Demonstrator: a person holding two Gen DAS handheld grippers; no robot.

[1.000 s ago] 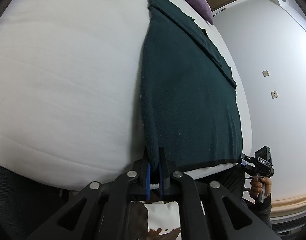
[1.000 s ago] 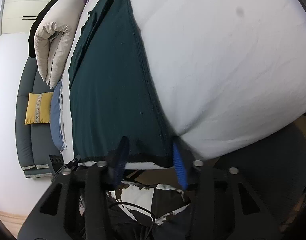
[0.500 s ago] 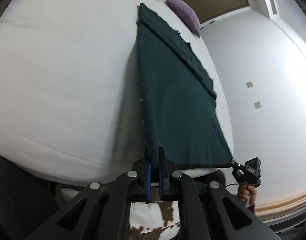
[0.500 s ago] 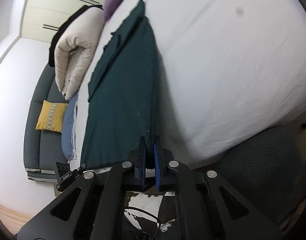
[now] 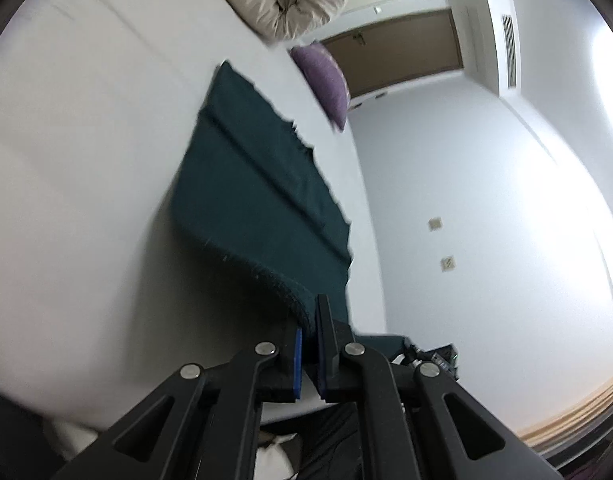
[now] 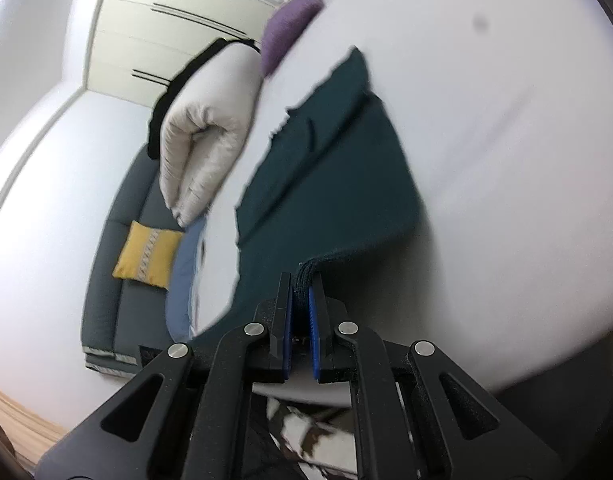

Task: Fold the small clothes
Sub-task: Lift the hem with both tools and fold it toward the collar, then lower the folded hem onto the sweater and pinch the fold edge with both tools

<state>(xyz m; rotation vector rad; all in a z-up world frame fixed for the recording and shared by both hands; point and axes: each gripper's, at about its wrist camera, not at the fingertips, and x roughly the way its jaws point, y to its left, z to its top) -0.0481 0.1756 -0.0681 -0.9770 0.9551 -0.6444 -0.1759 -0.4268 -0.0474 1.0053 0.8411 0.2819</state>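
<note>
Tongs clamped on both near corners of the dark green garment (image 5: 250, 200).

I have the left tongs (image 5: 309, 334) and right tongs (image 6: 302, 304) each pinching its hem, raised off the white bed (image 5: 86, 160); its far half lies flat on the bed, near a purple pillow (image 5: 326, 80).

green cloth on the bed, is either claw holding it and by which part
Both are. The left claw is shut on one near corner of the dark green cloth, the right claw on the other near corner, so the near edge is raised off the white bed.
</note>
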